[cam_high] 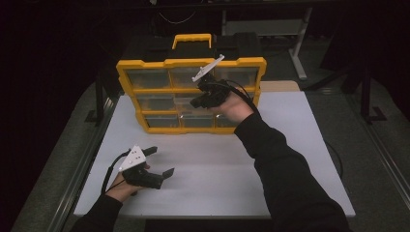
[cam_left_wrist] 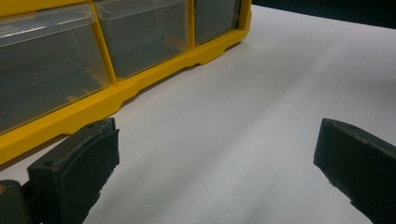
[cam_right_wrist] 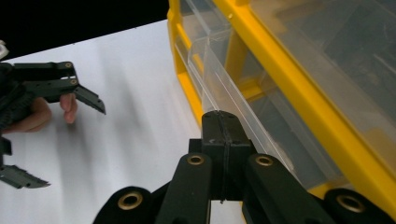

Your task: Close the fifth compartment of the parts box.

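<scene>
Clear thin plastic is forming the drawer (cam_right_wrist: 233, 98) that is sitting partly pulled out of the middle row of the yellow organiser (cam_high: 145, 64) at the worktop's (cam_high: 290, 159) far edge. It is probably light, slick and a little flexible, so its front lip is looking like the best hold. The right gripper (cam_high: 199, 100) is pinching that lip with closed fingers. The left gripper (cam_high: 159, 162) is resting wide open on the worktop, well apart, blocking nothing.
</scene>
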`<state>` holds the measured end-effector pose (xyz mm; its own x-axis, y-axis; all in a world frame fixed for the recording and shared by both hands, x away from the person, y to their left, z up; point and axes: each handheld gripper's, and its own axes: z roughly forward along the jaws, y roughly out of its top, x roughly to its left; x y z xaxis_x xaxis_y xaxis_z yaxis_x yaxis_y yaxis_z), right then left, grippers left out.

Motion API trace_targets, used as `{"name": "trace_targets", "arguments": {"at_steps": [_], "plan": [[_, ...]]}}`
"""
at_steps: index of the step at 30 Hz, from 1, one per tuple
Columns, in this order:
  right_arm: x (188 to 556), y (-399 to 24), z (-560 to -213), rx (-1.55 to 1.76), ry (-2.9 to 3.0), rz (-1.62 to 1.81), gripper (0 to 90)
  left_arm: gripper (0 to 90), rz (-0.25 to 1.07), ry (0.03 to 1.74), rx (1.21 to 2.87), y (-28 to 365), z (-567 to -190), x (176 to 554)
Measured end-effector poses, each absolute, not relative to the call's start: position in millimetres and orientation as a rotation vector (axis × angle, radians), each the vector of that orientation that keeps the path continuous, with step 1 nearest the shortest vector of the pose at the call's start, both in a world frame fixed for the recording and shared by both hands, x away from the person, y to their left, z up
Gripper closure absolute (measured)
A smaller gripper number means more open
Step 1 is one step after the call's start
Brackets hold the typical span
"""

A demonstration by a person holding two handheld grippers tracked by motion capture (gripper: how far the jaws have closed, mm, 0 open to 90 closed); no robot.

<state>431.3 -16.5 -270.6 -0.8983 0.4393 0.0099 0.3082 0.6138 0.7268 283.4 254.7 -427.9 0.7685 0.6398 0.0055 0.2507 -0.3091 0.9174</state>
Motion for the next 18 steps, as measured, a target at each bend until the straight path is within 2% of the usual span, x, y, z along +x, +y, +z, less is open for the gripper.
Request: {"name": "trace_targets", "arguments": {"at_steps": [18], "plan": [[437.7, -12.9, -271.4, 0.638, 2.587, 1.122, 89.0, 0.0, 0.453, 0.684, 1.889, 255.4, -428.1, 284.3]]}}
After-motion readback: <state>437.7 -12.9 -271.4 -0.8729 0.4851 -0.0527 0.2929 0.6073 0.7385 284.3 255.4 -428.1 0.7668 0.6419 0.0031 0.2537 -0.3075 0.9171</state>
